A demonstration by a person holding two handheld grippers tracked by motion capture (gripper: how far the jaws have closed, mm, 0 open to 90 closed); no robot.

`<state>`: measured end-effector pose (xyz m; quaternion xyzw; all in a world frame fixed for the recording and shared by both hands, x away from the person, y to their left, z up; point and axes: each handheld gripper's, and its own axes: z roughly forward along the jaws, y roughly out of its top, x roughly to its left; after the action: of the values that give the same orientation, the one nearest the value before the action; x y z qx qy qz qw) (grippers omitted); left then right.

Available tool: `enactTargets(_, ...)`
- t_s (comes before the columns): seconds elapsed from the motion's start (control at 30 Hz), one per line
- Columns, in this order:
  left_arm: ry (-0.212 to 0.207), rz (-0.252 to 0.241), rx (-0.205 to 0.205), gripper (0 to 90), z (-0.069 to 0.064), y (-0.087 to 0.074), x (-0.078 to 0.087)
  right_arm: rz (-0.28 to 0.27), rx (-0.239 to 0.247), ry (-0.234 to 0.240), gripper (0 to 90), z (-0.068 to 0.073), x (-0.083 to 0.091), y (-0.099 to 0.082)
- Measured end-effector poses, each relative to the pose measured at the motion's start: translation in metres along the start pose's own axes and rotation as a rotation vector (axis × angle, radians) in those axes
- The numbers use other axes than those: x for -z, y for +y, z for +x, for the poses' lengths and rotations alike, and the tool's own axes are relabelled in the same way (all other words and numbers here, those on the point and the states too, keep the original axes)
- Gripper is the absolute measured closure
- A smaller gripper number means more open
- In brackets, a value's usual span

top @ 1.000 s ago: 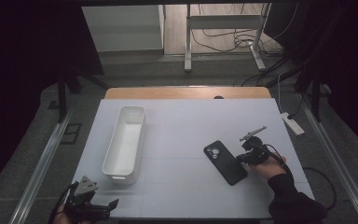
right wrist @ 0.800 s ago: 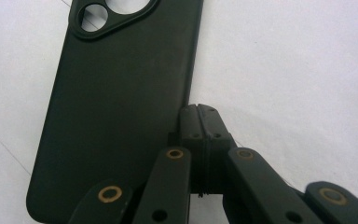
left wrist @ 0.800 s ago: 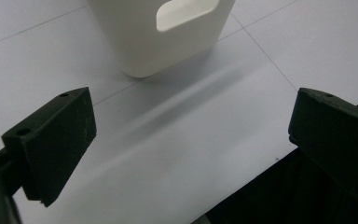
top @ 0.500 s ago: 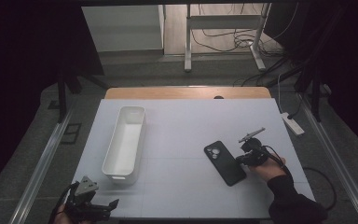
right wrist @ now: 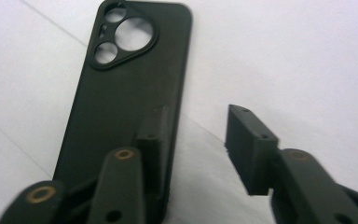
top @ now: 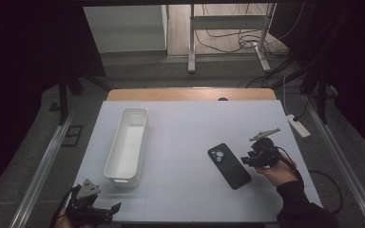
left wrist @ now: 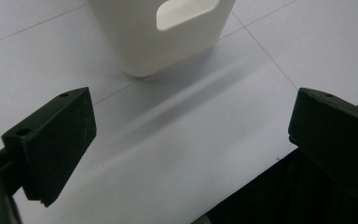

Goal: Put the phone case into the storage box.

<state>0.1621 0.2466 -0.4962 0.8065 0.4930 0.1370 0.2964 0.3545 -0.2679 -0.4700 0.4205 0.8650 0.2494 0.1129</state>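
Observation:
A black phone case (top: 229, 165) lies flat, camera cutouts up, on the white table right of centre. My right gripper (top: 245, 160) rests at its right edge, held by a hand in a dark sleeve. In the right gripper view the jaws have just been opening. They now stand apart, one over the case's (right wrist: 130, 93) long edge and the other over bare table, and the right gripper (right wrist: 198, 123) presses on nothing. My left gripper (top: 115, 208) sits at the table's front left corner. It is open (left wrist: 191, 126) and empty, facing the end of a white bin (left wrist: 158, 46).
The long white bin (top: 123, 137) stands lengthwise on the left half of the table. A wooden strip (top: 190, 94) marks the far edge. A white power strip (top: 297, 126) and cables lie on the floor to the right. The table's front edge shows by the left jaws.

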Motion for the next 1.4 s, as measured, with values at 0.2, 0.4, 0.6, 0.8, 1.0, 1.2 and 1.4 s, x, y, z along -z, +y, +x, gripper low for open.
enactTargets(0.2,0.0,0.001,0.0,1.4,0.0,0.0,0.0,-0.009,0.001,-0.024,29.9,0.003,0.007,-0.001)
enactTargets(0.4,-0.001,0.001,0.002,1.4,0.0,0.0,0.0,-0.017,-0.006,0.006,2.2,0.005,0.009,-0.005)
enactTargets(0.6,-0.001,0.004,0.001,1.4,0.0,0.0,0.0,-0.015,0.01,0.01,0.0,0.008,0.009,-0.006)
enactTargets(0.8,0.0,0.005,0.0,1.4,0.0,0.0,0.0,-0.022,-0.001,0.02,0.0,0.011,0.011,-0.005)
enactTargets(1.0,0.0,0.006,-0.001,1.4,0.0,0.0,-0.001,-0.008,-0.001,0.005,0.0,0.021,0.009,-0.001)
enactTargets(1.2,0.001,0.007,-0.002,1.4,0.0,0.0,-0.001,-0.004,0.003,0.0,0.0,0.028,0.005,0.002)
enactTargets(1.4,0.001,0.008,-0.003,1.5,0.0,0.0,-0.001,0.005,0.028,0.009,0.0,0.038,-0.002,0.007)
